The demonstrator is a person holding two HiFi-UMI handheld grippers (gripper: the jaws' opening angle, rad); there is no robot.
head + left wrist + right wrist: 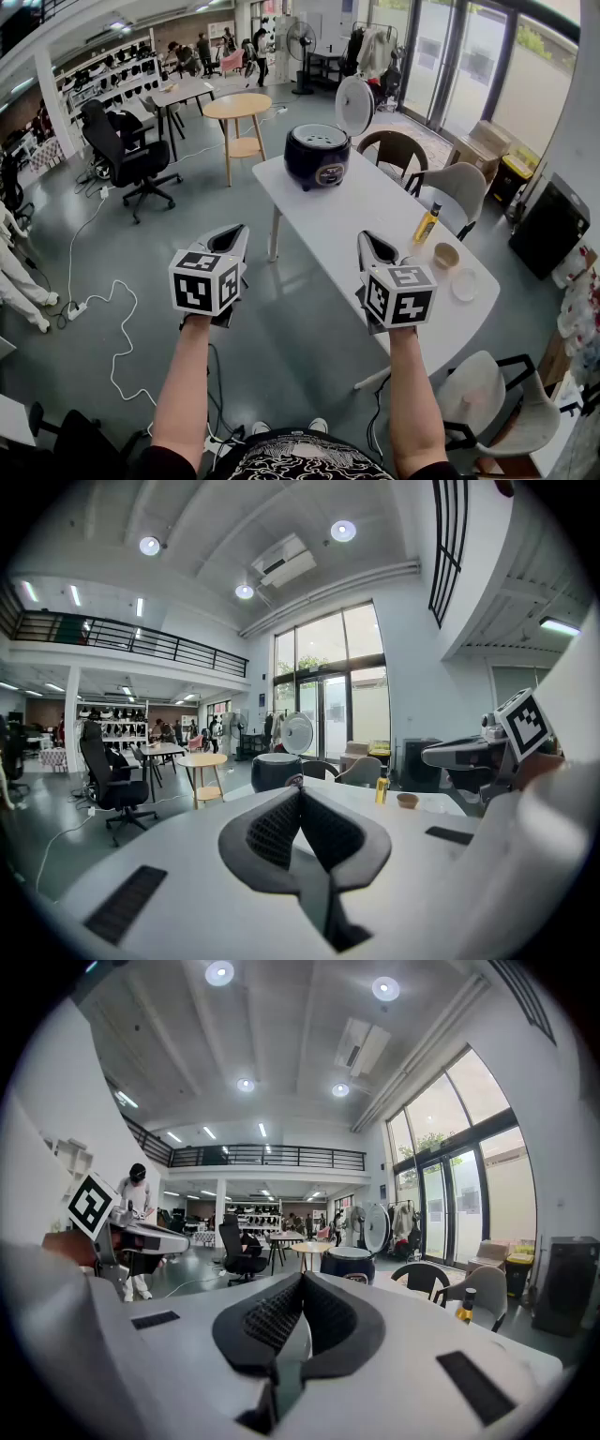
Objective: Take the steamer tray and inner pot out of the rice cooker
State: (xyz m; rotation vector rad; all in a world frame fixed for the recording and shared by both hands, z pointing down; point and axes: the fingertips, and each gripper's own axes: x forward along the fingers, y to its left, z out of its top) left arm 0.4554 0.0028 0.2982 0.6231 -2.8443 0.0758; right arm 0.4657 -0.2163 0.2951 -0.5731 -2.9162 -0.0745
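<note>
On white table (pixel 375 206), round glossy rice cooker (pixel 317 156)

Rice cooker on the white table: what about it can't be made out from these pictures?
- Head view: the rice cooker stands far off, lid up; too small to tell a steamer tray from an inner pot inside.
- Left gripper view: seen from the side, its wall hides the inside; the left gripper, jaws shut, covers its base.
- Right gripper view: side-on, its wall hides the inside.
- Print on its front panel: too small in every view.
</note>
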